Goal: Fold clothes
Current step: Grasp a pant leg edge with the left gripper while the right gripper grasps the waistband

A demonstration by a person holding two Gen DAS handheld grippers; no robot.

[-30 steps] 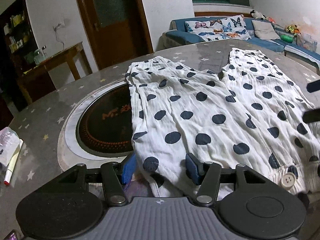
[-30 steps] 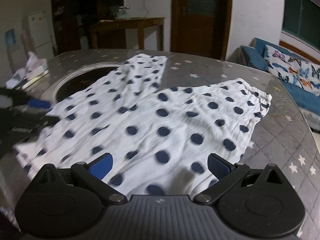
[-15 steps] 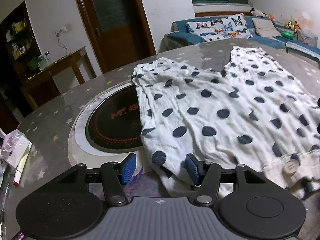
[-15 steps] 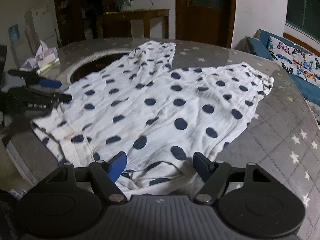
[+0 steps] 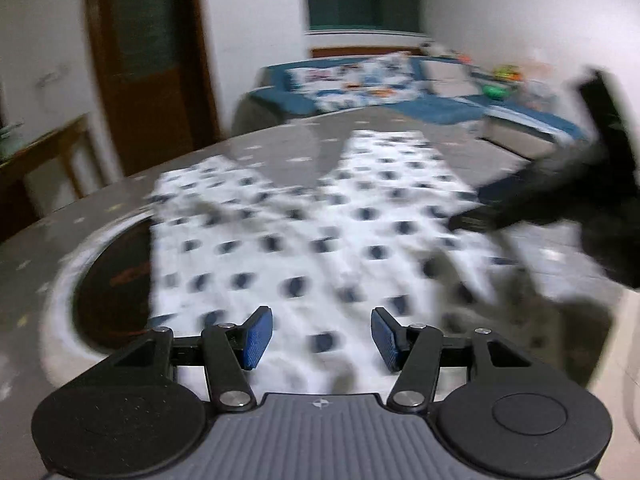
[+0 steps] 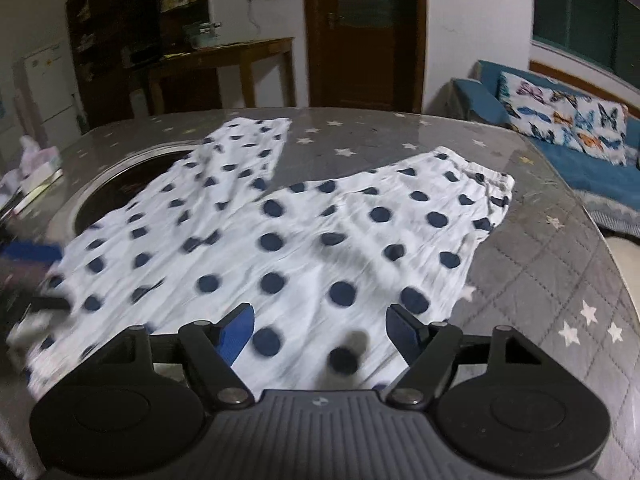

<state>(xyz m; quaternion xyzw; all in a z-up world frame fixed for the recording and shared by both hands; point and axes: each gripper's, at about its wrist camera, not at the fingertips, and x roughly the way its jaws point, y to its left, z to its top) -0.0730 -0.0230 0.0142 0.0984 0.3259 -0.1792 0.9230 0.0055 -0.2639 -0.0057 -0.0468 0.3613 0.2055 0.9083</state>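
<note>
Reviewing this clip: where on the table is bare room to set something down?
Bare grey surface lies between the two trouser legs and along the right edge beside the polka-dot trousers, toward the sofa. Crowded: the left side, with the round inset and the tissue pack.

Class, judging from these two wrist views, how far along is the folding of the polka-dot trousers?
Done: the polka-dot trousers lie spread on the star-patterned table, legs apart. In hand: nothing; the left gripper and right gripper hover open above the waist end. Left: every fold.
</note>
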